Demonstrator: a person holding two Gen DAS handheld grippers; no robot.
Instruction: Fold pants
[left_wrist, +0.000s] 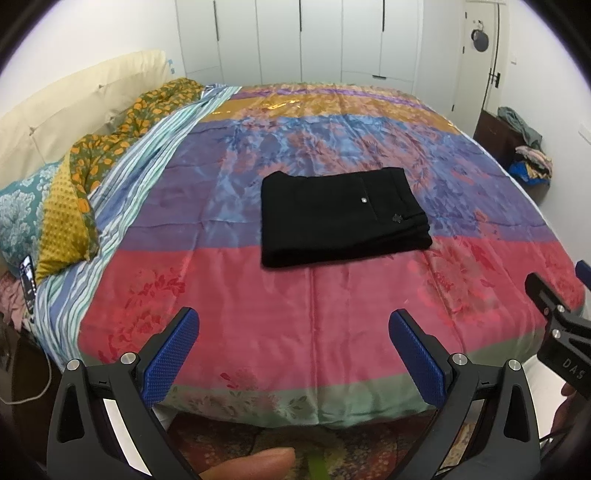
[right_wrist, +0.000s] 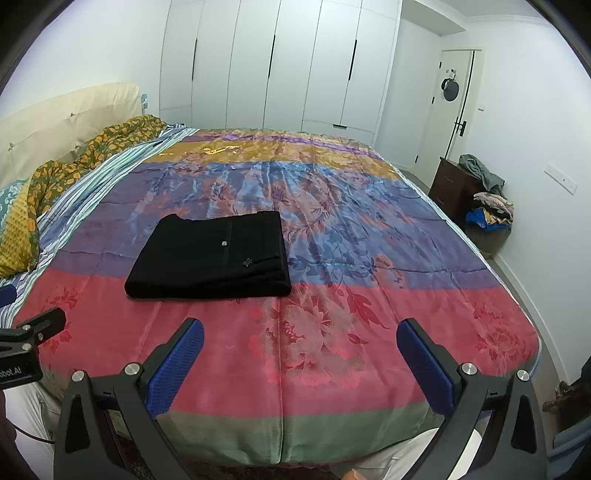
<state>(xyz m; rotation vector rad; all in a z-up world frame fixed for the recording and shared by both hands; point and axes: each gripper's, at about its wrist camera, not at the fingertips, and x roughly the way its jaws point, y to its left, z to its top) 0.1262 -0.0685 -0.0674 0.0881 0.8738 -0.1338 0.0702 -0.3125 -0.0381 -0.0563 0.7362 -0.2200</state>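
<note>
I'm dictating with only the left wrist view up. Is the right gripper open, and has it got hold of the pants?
Observer: The right gripper is open and empty. The pants lie folded on the bed, ahead and to its left.
Operator: What's along the bed's right side?
Observer: A narrow strip of bare floor runs between the bed and the wall, back to the dark cabinet.

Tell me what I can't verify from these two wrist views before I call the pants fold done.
- Black pants: underside and inner layers hidden by the top layer in both views.
- Small emblem near the button: too small to read.
- Right gripper: cut off by the right edge in the left wrist view.
- Clothes pile beside the dresser: too small to tell the items apart.
</note>
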